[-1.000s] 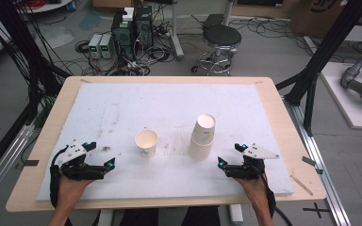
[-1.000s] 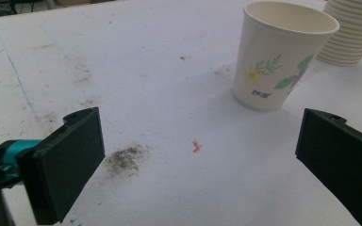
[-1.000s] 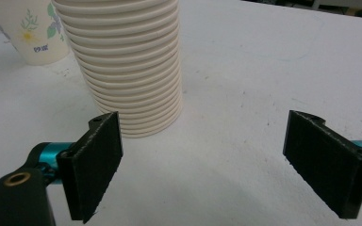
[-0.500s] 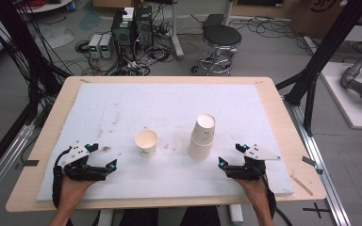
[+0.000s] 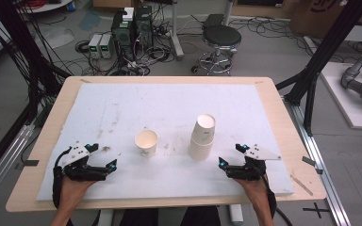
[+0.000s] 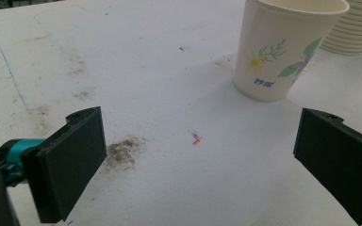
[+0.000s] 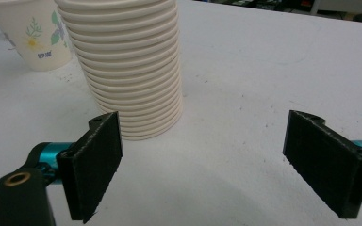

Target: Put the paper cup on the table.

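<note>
stack of cups point(image 7: 127, 66) top cut off by frame edge, single cup point(image 7: 30, 33) rim cropped

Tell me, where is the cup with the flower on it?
In the high view the flower cup stands alone on the white mat, left of the cup stack, ahead of the left gripper.

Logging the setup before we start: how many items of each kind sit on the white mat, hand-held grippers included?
Single paper cup: 1
Stack of paper cups: 1
Grippers: 2, the left gripper and the right gripper, both open and holding nothing
Total: 4
</note>
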`<action>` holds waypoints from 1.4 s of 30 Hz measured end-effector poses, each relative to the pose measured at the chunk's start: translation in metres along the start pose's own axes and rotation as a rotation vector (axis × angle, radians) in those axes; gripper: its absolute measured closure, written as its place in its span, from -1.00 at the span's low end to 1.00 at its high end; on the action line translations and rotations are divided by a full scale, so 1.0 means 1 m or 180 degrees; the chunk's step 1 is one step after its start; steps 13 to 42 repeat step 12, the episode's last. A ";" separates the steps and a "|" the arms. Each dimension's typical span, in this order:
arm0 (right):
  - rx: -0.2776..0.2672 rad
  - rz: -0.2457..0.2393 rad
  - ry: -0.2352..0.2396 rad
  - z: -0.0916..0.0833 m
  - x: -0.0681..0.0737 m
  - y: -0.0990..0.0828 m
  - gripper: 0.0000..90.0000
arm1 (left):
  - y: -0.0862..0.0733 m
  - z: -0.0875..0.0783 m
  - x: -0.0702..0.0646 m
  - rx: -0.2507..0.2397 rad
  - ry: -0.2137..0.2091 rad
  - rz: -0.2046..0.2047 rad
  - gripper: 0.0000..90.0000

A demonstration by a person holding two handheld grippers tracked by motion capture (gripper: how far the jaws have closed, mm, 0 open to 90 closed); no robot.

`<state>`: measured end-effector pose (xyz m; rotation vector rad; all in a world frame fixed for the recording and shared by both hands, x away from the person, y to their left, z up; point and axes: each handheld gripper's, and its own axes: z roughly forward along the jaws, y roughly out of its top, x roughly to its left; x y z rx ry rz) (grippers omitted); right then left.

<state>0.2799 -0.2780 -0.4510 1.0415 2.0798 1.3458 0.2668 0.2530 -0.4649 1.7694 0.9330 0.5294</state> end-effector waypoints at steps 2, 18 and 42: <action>-0.0003 0.0004 0.0006 0.000 0.000 0.000 -0.73 | 0.000 0.000 0.000 -0.0005 0.0001 -0.0010 -0.93; -0.0027 -0.0010 0.0003 -0.001 0.000 -0.001 -0.73 | -0.001 -0.002 0.001 -0.0075 -0.0001 -0.0026 -0.93; -0.0027 -0.0010 0.0003 -0.001 0.000 -0.001 -0.73 | -0.001 -0.002 0.001 -0.0075 -0.0001 -0.0026 -0.93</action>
